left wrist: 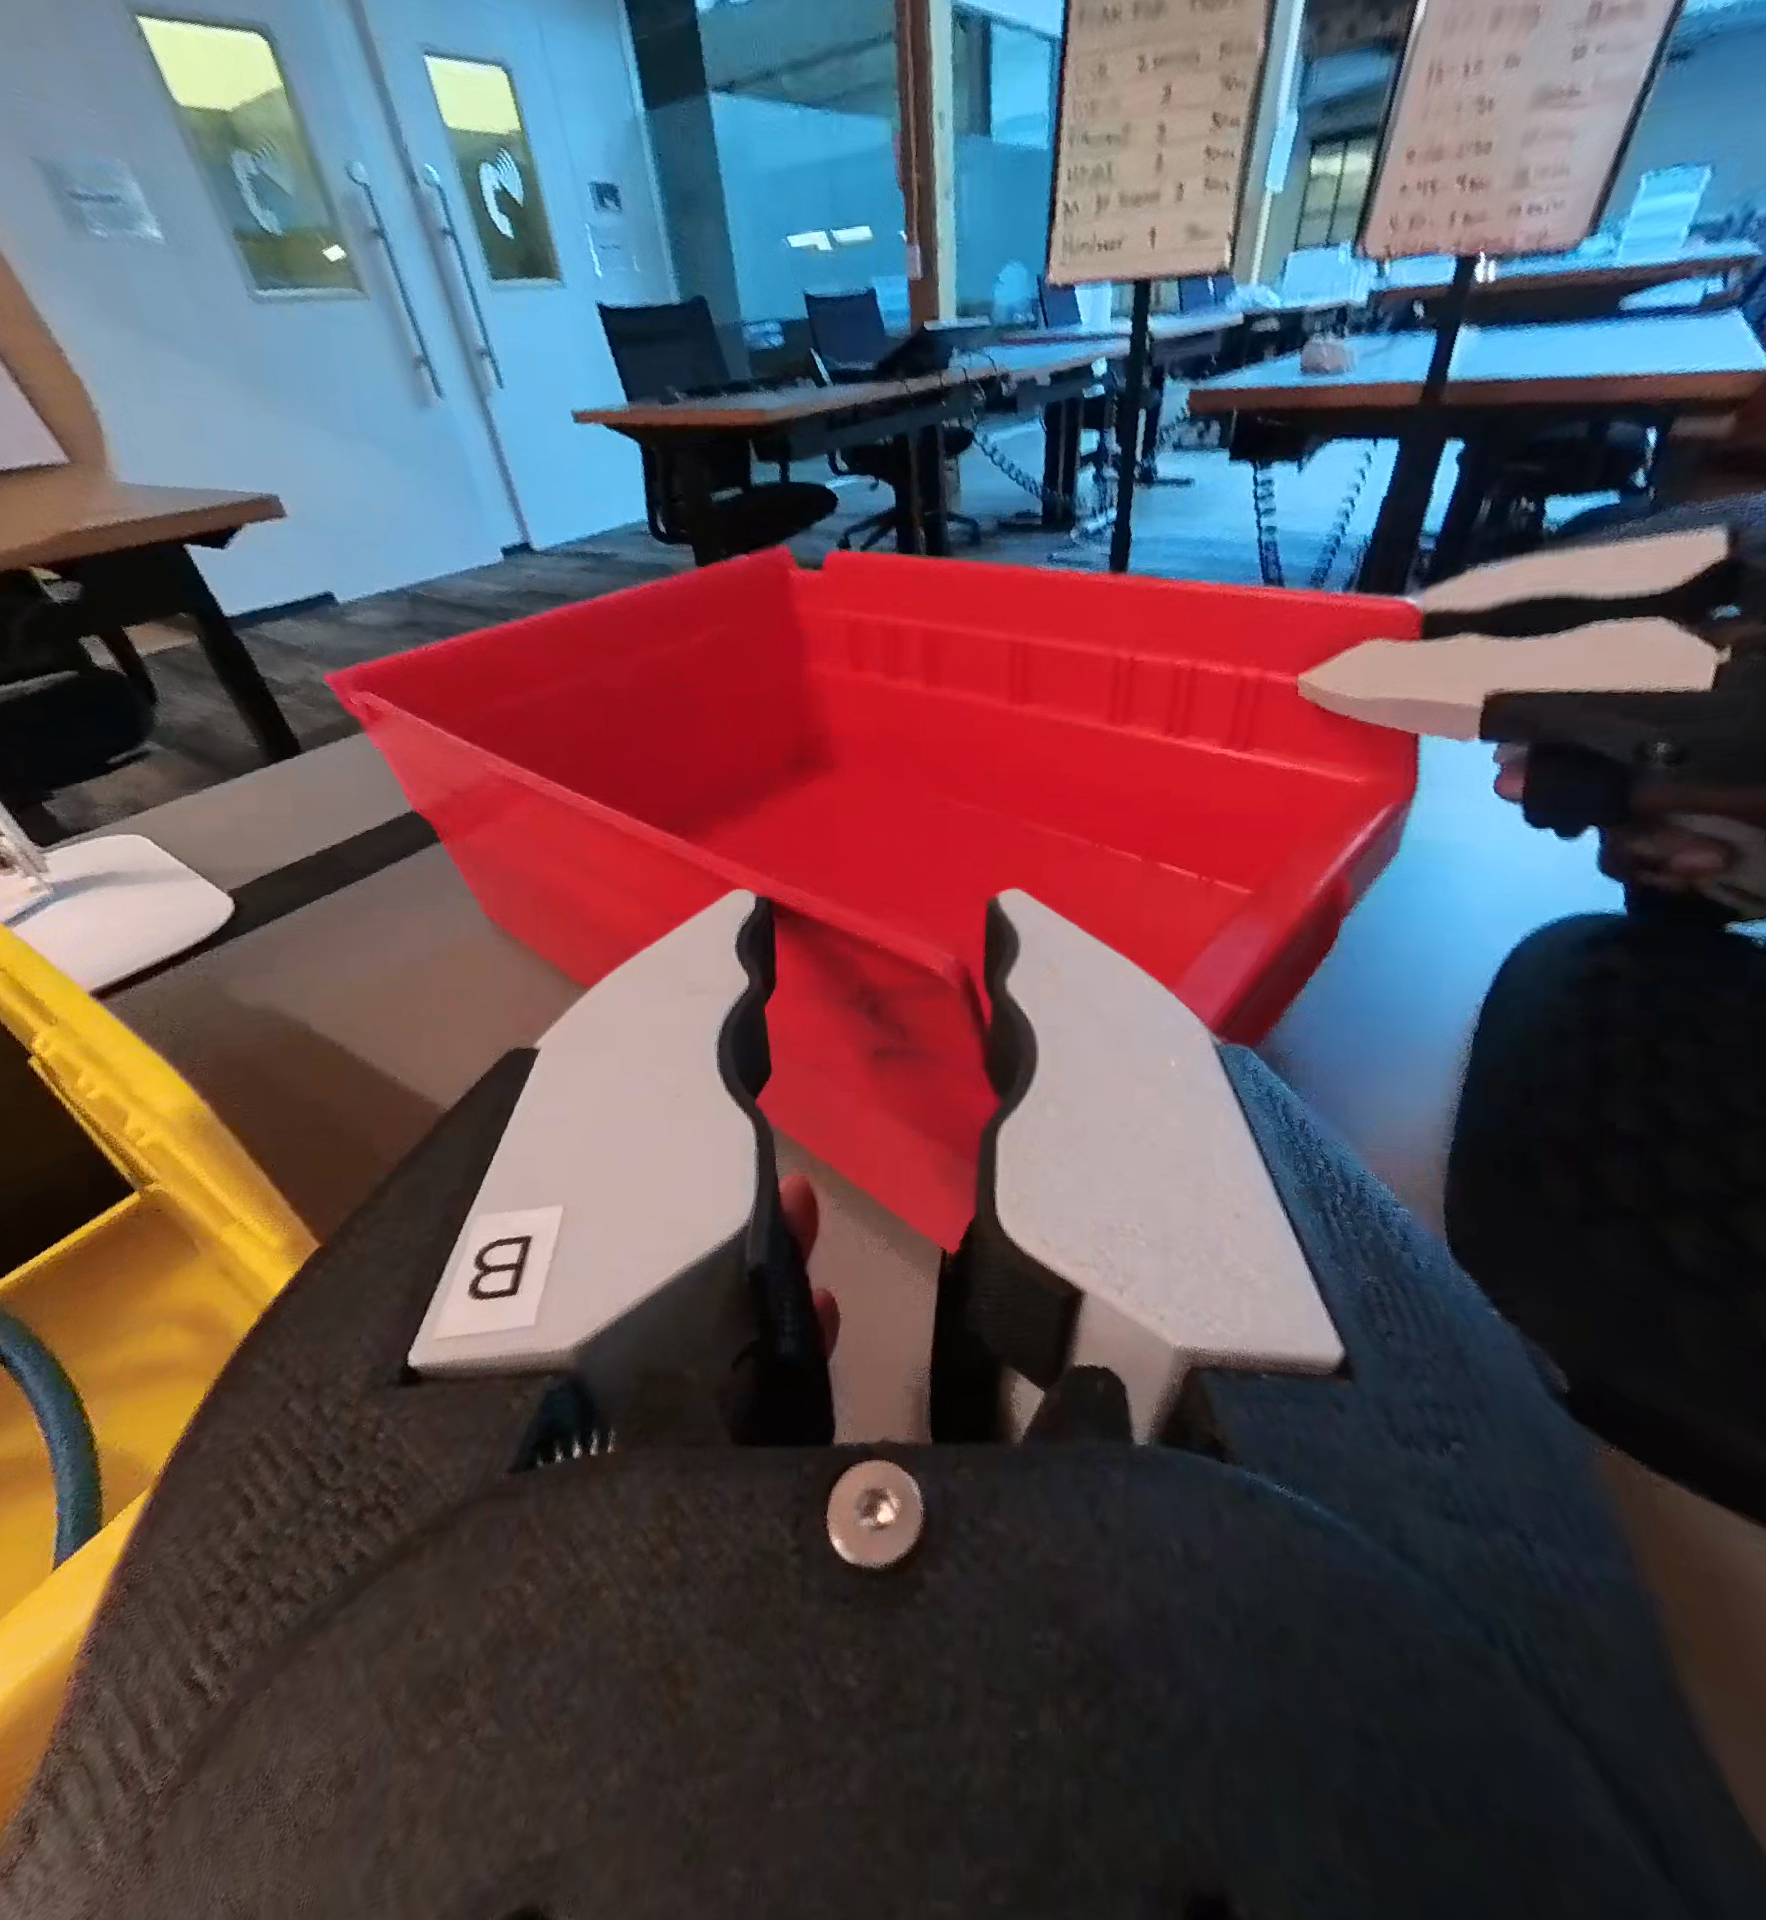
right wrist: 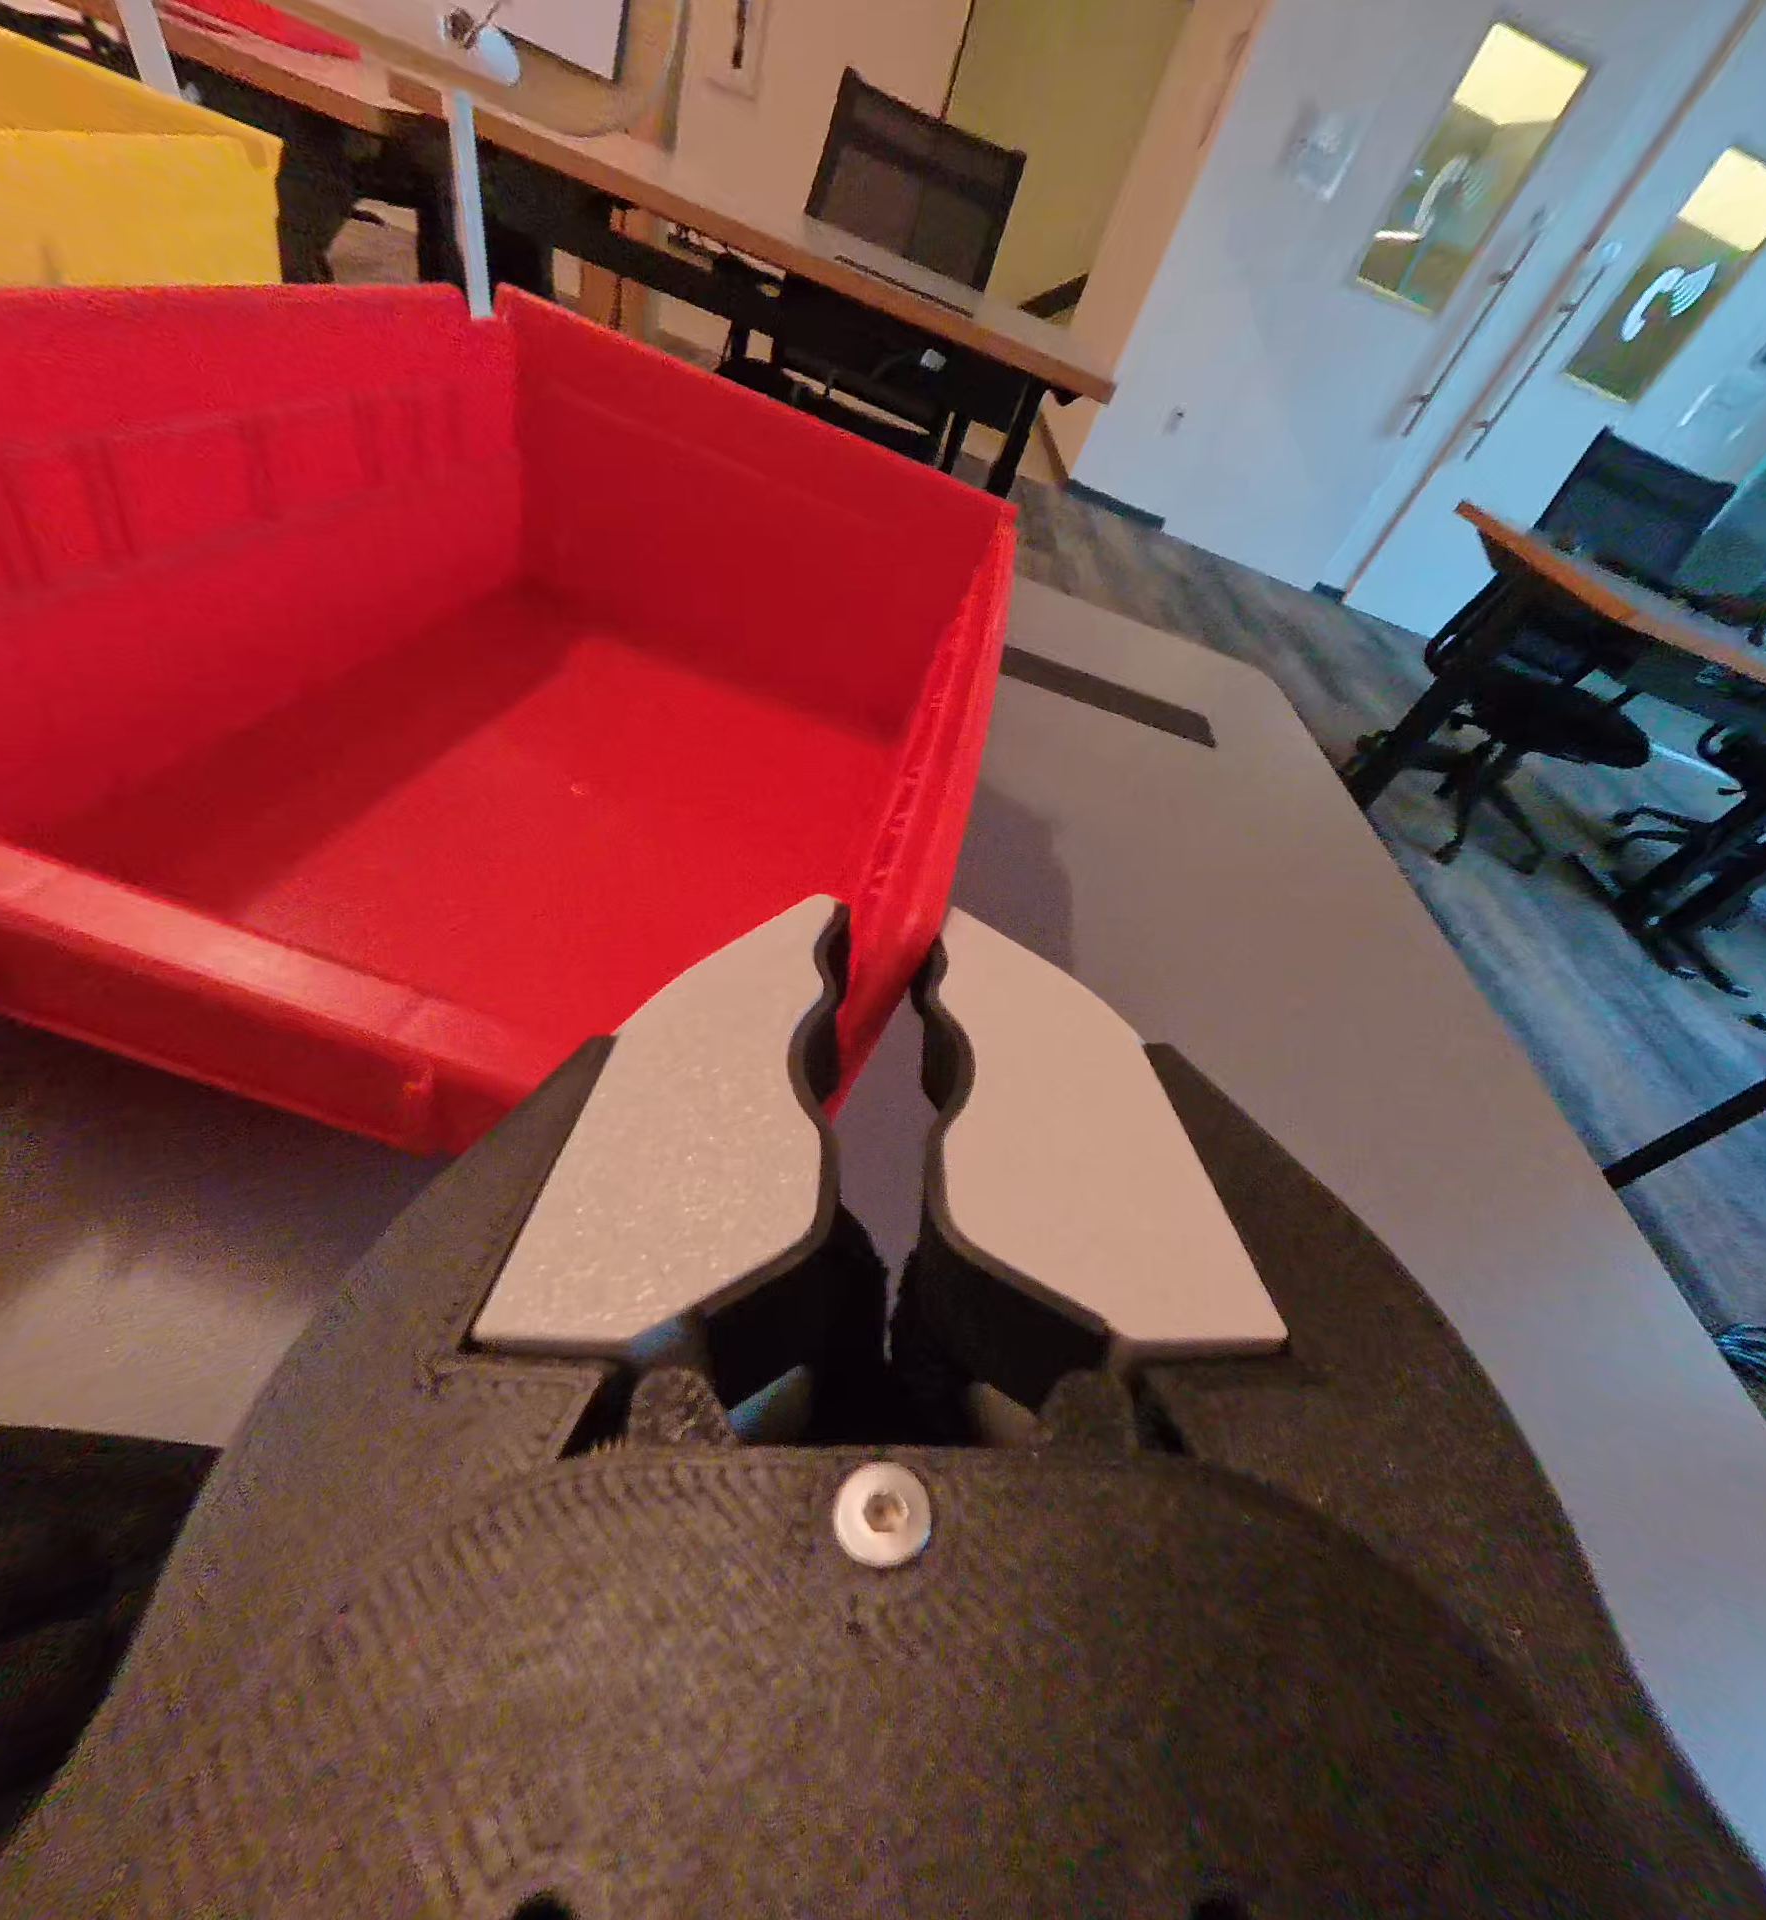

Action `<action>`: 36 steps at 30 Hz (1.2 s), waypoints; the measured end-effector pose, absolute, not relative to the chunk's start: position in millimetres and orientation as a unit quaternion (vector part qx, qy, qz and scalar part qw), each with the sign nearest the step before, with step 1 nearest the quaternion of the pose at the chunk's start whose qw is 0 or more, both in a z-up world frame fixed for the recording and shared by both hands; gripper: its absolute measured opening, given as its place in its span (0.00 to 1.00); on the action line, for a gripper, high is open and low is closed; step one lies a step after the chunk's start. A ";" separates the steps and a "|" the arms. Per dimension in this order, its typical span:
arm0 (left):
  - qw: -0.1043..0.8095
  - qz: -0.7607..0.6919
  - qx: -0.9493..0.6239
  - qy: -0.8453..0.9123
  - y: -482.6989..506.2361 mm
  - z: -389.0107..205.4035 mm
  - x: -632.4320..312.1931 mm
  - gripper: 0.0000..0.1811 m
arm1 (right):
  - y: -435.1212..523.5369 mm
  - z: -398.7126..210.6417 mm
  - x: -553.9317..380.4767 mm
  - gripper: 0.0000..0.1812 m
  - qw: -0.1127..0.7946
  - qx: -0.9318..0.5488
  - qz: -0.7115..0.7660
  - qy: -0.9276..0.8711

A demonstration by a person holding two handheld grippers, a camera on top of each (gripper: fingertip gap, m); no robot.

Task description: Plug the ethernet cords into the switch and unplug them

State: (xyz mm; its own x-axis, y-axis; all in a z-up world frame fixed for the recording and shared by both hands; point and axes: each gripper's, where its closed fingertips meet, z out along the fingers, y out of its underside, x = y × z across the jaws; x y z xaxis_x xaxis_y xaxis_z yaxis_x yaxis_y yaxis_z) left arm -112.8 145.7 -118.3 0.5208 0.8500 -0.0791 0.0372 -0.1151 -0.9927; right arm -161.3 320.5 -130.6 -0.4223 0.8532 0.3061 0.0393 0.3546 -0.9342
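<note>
The gray table (right wrist: 1222, 935) holds an empty red bin (left wrist: 650, 748). Beside the bin sits a yellow bin (left wrist: 131, 1195) with cords (left wrist: 58, 1403). No switch shows. Left gripper (left wrist: 879, 925) and right gripper (right wrist: 884, 935) are slightly apart, holding nothing. Nothing has started; next, grab a cord.

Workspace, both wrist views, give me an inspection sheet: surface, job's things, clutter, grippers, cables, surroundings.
Surface: dark grey table, mostly bare.
Job's things: no switch or ethernet cords seen; red bin stands empty.
Clutter: yellow bin at the left, white lamp base behind it.
Grippers: left gripper open, empty, at the red bin's near corner; right gripper slightly open, empty, by the bin's side wall.
Cables: dark cable in the yellow bin, kind unclear.
Surroundings: office desks, chairs, doors, boards on stands.
</note>
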 end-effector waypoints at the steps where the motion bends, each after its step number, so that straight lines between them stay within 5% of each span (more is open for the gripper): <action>1: 0.563 0.349 -0.671 -0.333 146.8 -121.1 -111.7 0.22 | 321.4 -130.9 -161.7 0.08 0.428 -0.319 0.473 -0.701; 7: 0.503 0.478 -0.675 -0.250 117.2 -84.7 -95.9 0.30 | 304.2 -88.6 -142.0 0.37 0.455 -0.205 0.594 -0.631; 16: 0.175 0.432 -0.841 -0.275 -37.1 -182.1 -77.3 0.36 | 210.1 -163.2 -86.7 0.42 0.408 0.067 0.412 -0.812; 20: 0.108 0.458 -0.845 -0.253 -71.6 -189.0 -77.8 0.20 | 218.8 -179.6 -102.4 0.20 0.445 0.056 0.329 -0.831; 36: 0.077 0.485 -0.813 -0.314 -146.7 -186.0 38.0 0.21 | 282.9 -183.9 -114.2 0.21 0.422 -0.011 0.235 -0.875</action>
